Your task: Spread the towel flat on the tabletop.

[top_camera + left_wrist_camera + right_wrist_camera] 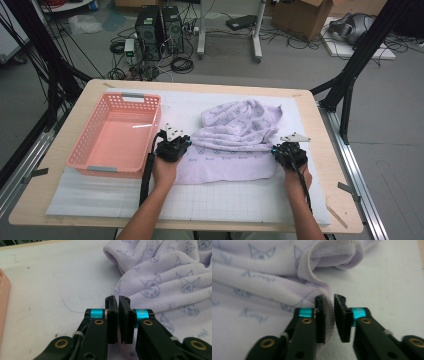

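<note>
A lilac towel printed with cat faces lies crumpled on the white mat. My left gripper sits at the towel's left edge. In the left gripper view its jaws stand shut with only a thin dark slit between them, the towel just beyond and to their right. I cannot tell whether cloth is caught there. My right gripper is at the towel's right corner. In the right gripper view it is shut on a strip of the towel's hem, with the towel spreading left.
A pink plastic basket stands empty on the mat left of the towel, and its rim edges the left gripper view. The wooden table edge runs right of the mat. Black frame poles, cables and computer cases stand on the floor beyond.
</note>
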